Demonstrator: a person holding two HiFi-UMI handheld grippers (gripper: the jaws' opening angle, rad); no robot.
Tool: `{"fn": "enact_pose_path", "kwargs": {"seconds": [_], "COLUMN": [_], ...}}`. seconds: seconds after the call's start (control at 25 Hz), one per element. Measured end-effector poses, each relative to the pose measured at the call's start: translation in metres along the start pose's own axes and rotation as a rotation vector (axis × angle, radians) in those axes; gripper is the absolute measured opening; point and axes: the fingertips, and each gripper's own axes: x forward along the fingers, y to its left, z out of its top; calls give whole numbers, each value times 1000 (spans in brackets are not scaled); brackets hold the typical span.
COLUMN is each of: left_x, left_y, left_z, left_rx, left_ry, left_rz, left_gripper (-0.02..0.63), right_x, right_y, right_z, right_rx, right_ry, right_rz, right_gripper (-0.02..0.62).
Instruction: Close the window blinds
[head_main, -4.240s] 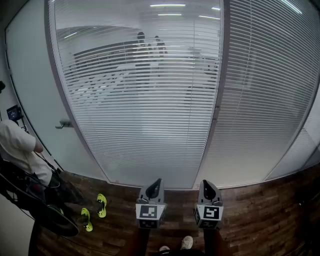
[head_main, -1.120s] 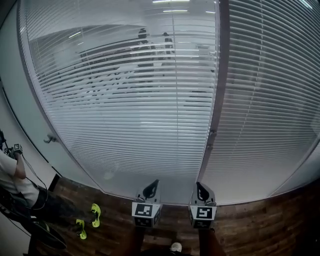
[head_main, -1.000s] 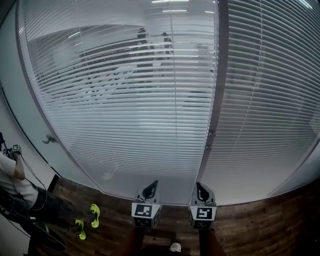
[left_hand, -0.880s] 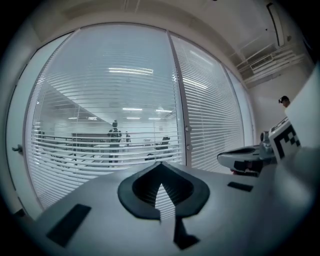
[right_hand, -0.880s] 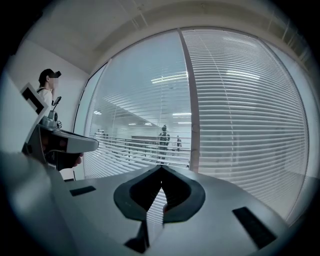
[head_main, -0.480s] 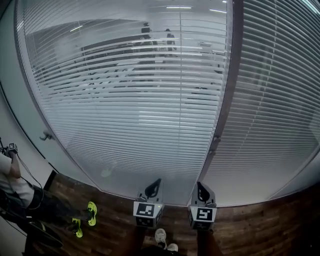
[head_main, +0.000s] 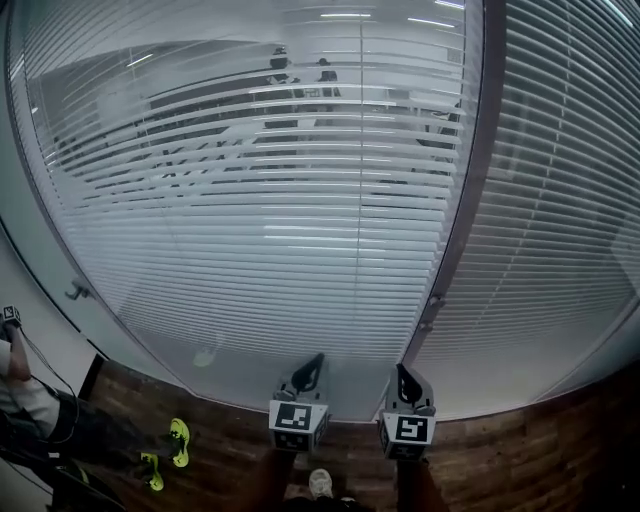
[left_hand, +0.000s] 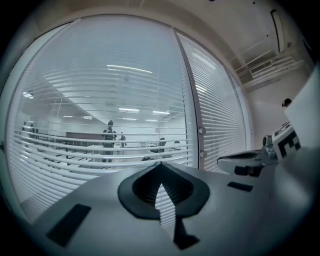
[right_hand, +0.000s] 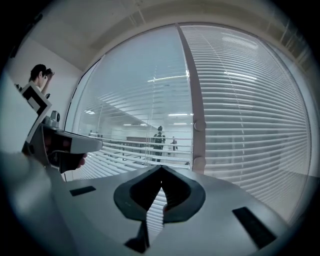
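The left window blind (head_main: 260, 230) hangs with its slats tilted open, so the room behind shows through. The blind on the right (head_main: 560, 200) has its slats turned nearly flat. A grey post (head_main: 458, 190) divides the two panes and carries two small round knobs (head_main: 431, 301), which also show in the right gripper view (right_hand: 199, 126). My left gripper (head_main: 313, 362) and right gripper (head_main: 404, 376) sit side by side low in the head view, short of the glass. Both are shut with nothing in them; their tips meet in the left gripper view (left_hand: 160, 163) and the right gripper view (right_hand: 161, 168).
A person stands at the far left on the dark wood floor (head_main: 520, 460), with neon-yellow shoes (head_main: 178, 441). A door handle (head_main: 74, 291) juts from the pane at the left. Beyond the glass stand two people (head_main: 278, 62) by desks. My own shoe (head_main: 320, 483) shows below the grippers.
The window has grown larger in view and the post has slid to the right. Both grippers stay shut and keep their places side by side. The blind slats have not moved.
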Motion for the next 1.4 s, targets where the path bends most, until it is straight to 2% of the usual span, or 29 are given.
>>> {"fn": "enact_pose_path", "kwargs": {"seconds": [0.24, 0.48, 0.68, 0.92, 1.04, 1.24, 1.4], "left_x": [23, 41, 54, 74, 84, 95, 102], "left_y": [10, 11, 4, -18, -23, -32, -36], "left_z": [10, -26, 2, 41, 40, 40, 45], "left_rx": [1, 31, 8, 18, 26, 1, -10], "left_ry": [-27, -28, -11, -10, -2, -8, -21], "left_rz": [-29, -75, -105, -119, -111, -114, -110], "left_gripper": [0, 0, 0, 0, 0, 0, 0], "right_x": [19, 30, 33, 35, 37, 39, 44], "right_y": [-13, -13, -33, -67, -84, -94, -99], "right_z": [17, -16, 10, 49, 59, 77, 82], "right_rx": [2, 9, -4, 5, -5, -38, -47], "right_ry": [-11, -45, -33, -40, -61, -159, -169], "right_rz": [-58, -94, -125, -121, -127, -129, -127], "right_gripper": [2, 2, 2, 2, 2, 2, 2]}}
